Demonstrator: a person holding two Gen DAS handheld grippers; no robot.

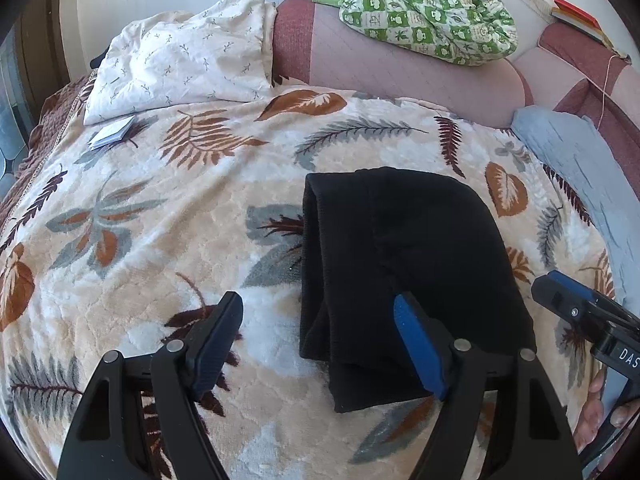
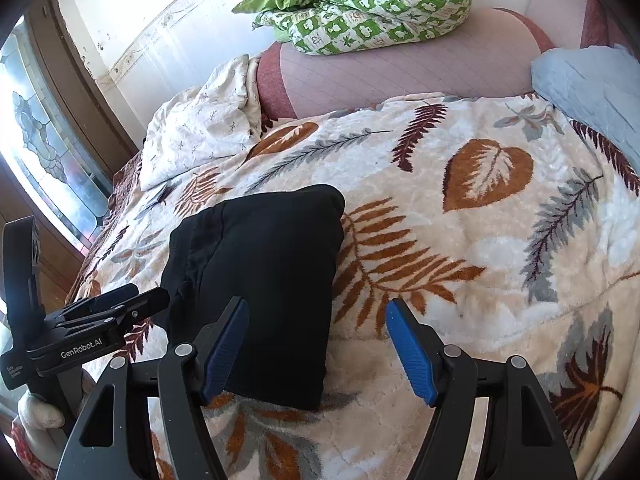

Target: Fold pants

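Note:
The black pants (image 1: 400, 272) lie folded into a compact rectangle on the leaf-patterned blanket (image 1: 180, 220); they also show in the right wrist view (image 2: 264, 280). My left gripper (image 1: 318, 308) is open and empty, its right finger over the pants' near part and its left finger over bare blanket. My right gripper (image 2: 316, 312) is open and empty, straddling the pants' near right edge. In the left wrist view the right gripper (image 1: 568, 292) sits just right of the pants. In the right wrist view the left gripper (image 2: 132, 300) is at the pants' left edge.
A white leaf-print pillow (image 1: 180, 56) and a small booklet (image 1: 112, 134) lie at the far left. A pink headboard cushion (image 1: 400, 72) carries a green checked quilt (image 1: 420, 12). A pale blue cloth (image 1: 576, 168) lies at the right. A window (image 2: 44, 152) is left.

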